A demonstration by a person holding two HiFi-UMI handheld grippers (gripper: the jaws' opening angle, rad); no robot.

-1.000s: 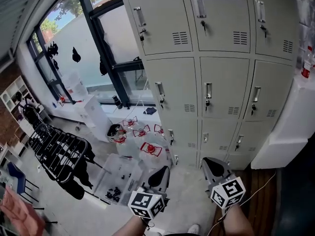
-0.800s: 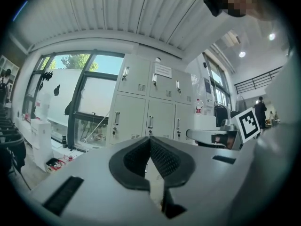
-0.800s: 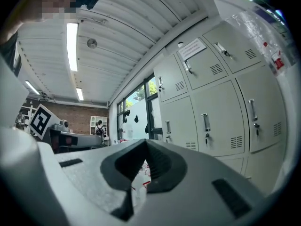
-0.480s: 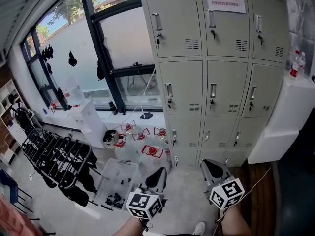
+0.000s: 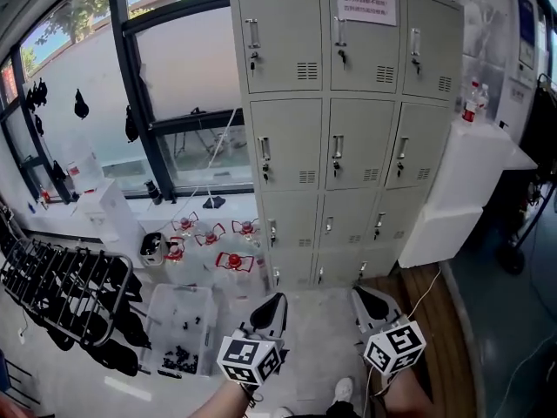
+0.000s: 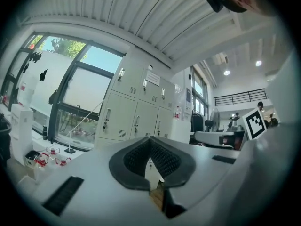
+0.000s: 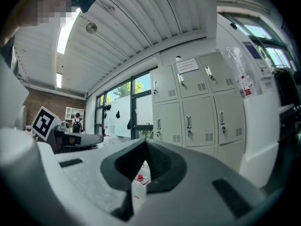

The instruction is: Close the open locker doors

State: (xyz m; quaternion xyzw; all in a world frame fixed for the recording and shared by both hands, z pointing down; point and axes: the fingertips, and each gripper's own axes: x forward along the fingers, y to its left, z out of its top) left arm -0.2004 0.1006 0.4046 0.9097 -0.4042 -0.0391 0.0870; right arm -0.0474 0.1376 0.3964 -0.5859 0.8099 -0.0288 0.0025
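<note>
1. Nearest the cameras, the left gripper [image 5: 273,304], grey with black ribbed pads [image 6: 164,159], had its jaws pressed fully together with nothing between them. It was held level, probably because a blunt closed tip suits pushing a door.
2. Just beside it, the right gripper [image 5: 365,300] matched it: jaws together, empty, pointing the same way.
3. Below and to the left of the left jaws, a clear plastic floor bin [image 5: 183,325] of small black parts, a black wire rack [image 5: 65,290] and several small red-and-white objects [image 5: 231,261] lay on the floor, outside the line to the lockers.
4. Straight beyond both sets of tips, well apart from them, stood the pale grey metal locker bank [image 5: 335,146], three columns wide. Every locker door in view sat flush, handles upright, and no door looked ajar. A white paper notice [image 5: 365,2] was stuck on the top middle door.
5. To the right of the right jaws, a white cabinet [image 5: 466,177] stood against the bank's side, bottles [image 5: 474,101] on top.
6. Judging by this, the closing seemed finished, or any open door lay out of frame.
</note>
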